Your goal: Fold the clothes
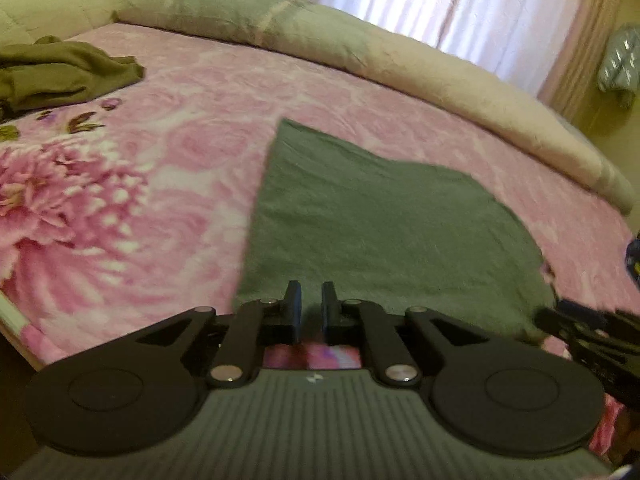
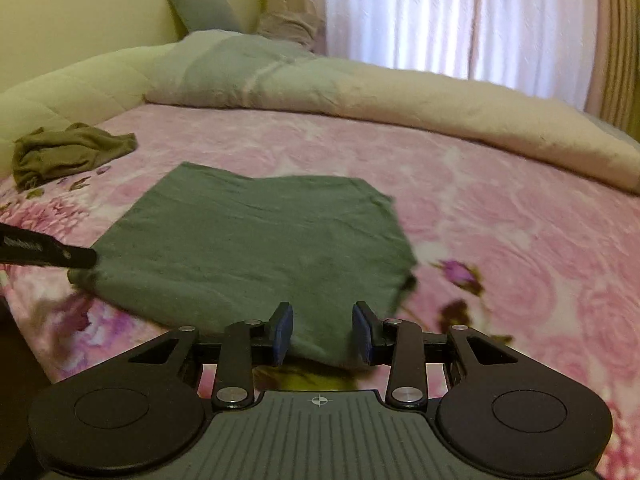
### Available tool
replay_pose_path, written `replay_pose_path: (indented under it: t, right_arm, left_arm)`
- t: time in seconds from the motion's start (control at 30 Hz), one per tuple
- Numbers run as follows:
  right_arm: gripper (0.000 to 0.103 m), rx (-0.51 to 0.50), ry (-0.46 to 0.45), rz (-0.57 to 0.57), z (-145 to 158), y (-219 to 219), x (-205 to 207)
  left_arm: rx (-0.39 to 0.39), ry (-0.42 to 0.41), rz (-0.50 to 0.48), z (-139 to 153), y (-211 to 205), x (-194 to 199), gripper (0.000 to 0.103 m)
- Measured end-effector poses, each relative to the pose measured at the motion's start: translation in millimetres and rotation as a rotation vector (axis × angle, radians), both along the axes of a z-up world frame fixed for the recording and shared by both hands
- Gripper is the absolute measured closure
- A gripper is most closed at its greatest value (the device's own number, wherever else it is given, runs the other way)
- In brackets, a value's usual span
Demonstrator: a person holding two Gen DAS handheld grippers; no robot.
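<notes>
Green garment [image 2: 256,240] lies flat beyond both tongs: left [image 1: 311,298] and right [image 2: 322,320] parted, empty.

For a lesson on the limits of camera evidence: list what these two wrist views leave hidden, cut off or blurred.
- Green garment: its near hem, hidden by the right gripper in the right wrist view.
- Olive garment: cut by the left edge of the left wrist view; what kind it is cannot be told.
- Right gripper: blurred and cut at the left wrist view's right edge.
- Blue-white object: blurred, cut by the same edge.
</notes>
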State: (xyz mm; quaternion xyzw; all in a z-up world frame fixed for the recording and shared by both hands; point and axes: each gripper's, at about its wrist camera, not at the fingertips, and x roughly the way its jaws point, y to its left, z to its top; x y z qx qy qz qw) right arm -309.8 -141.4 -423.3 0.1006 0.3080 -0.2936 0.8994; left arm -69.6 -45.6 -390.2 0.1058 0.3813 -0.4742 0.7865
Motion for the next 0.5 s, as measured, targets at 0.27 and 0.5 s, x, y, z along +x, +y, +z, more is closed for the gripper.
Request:
replay_pose_path:
  t: [0.27,0.5]
  right_arm:
    - [0.066,0.079,0.110,-0.084,-25,3,-15]
    - [0.063,0.195,0.116,-0.160,-2,20,-44]
  left_arm:
    - [0.102,-0.044,0.026,-15,21,-13,0.090]
    - [0.087,-0.023,0.019,23,46,-41,0.080]
